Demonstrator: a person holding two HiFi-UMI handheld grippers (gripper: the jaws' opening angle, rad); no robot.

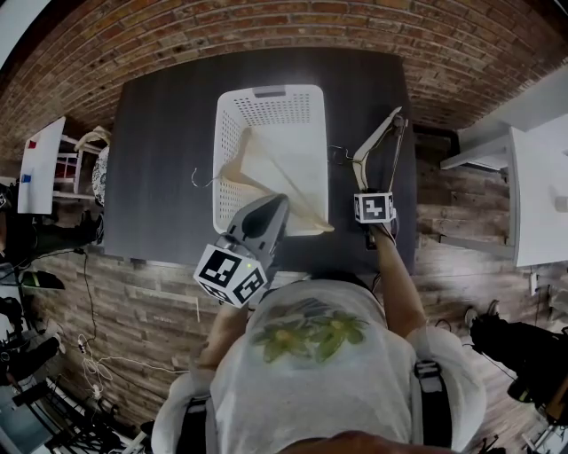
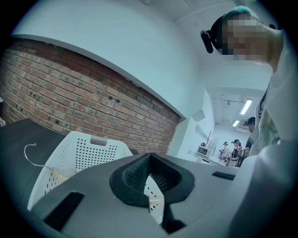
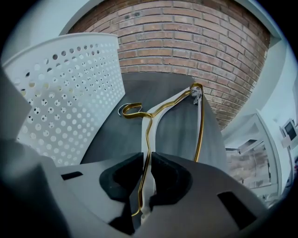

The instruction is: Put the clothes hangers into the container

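dark tabletop (image 1: 169, 133) against the brick wall (image 1: 266, 27) is carrying a white and gold hanger (image 1: 373, 140), which is lying just right of the white perforated basket (image 1: 266, 90), apart from its wall. the right gripper (image 1: 369, 184) is pointing steeply down and pinching one arm of that hanger between its narrow-set pads. inside the basket a wooden hanger (image 1: 266, 173) is leaning with its wire hook poking out past the left wall and one end sticking over the near rim, while the left gripper (image 1: 271, 206) is hovering by that near rim, its jaws pressing together on nothing.
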